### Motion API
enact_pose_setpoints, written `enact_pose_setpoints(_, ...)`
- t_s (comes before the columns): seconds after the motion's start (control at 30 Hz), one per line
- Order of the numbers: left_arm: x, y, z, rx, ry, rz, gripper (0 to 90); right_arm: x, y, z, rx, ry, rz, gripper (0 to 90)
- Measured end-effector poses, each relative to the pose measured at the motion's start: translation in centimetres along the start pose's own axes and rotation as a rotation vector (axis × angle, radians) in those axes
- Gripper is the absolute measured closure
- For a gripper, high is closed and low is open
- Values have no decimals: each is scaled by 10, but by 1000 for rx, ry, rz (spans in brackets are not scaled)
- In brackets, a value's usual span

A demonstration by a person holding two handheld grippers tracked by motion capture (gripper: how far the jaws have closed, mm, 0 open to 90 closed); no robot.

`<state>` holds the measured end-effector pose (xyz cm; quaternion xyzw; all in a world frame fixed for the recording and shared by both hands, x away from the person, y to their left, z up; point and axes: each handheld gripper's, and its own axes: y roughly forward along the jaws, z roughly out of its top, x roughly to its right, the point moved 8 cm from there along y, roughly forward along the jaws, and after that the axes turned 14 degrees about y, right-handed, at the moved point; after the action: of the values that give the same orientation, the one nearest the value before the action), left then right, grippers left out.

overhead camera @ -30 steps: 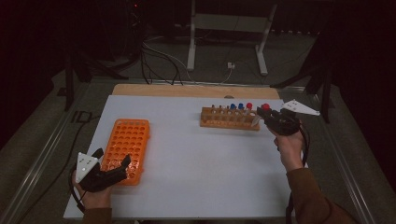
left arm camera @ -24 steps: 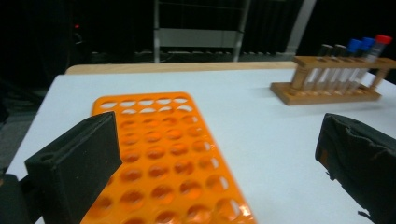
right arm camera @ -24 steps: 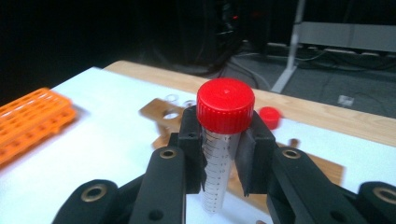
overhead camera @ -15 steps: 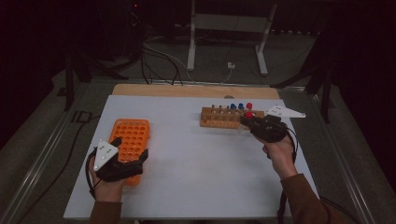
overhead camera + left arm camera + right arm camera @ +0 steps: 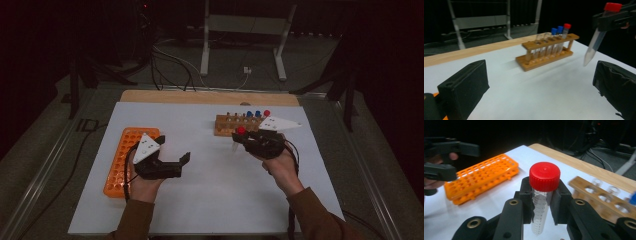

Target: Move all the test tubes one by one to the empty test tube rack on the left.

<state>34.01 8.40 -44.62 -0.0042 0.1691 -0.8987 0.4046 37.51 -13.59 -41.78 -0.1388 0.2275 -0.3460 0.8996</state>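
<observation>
Since the earlier high view, both grippers have drawn inward over the white desk [image 5: 210, 200]: the right gripper [image 5: 240, 139] has left the wooden rack's right end and now sits in front of the rack, and the left gripper [image 5: 182, 161] has come from the near left corner up beside the orange rack.

Clamped between the right gripper's jaws is a clear graduated tube with a red cap [image 5: 544, 177]; the pads press on it just under the cap, and its tapered tip hangs free below, clear of the desk in the left gripper view [image 5: 596, 40]. In the high view the red cap [image 5: 241, 130] shows just in front of the wooden rack [image 5: 225, 131], near it but apart.

The left gripper is released, its two jaws standing wide with nothing between them, pointing across the desk toward the wooden rack [image 5: 546, 51].

That wooden rack holds several clear tubes, two with blue caps [image 5: 557, 30] and one with a red cap [image 5: 567, 25] at its right end. The orange rack [image 5: 122, 155], full of empty holes, lies flat at the desk's left, partly covered by the left hand [image 5: 142, 185]. Between the two grippers the desk is bare. A pale wooden strip [image 5: 200, 96] runs along the far edge, with cables and a metal stand [image 5: 245, 30] on the floor beyond
</observation>
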Motion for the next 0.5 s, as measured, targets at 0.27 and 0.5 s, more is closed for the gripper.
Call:
enact_pose_setpoints(0.27, 22, 18, 11, 2, 37, -71, 21, -28, 13, -4, -35, -37, 54, 743)
enact_pose_setpoints(0.5, 41, 33, 16, -10, 73, -111, 34, -44, 26, -6, -49, -48, 87, 743)
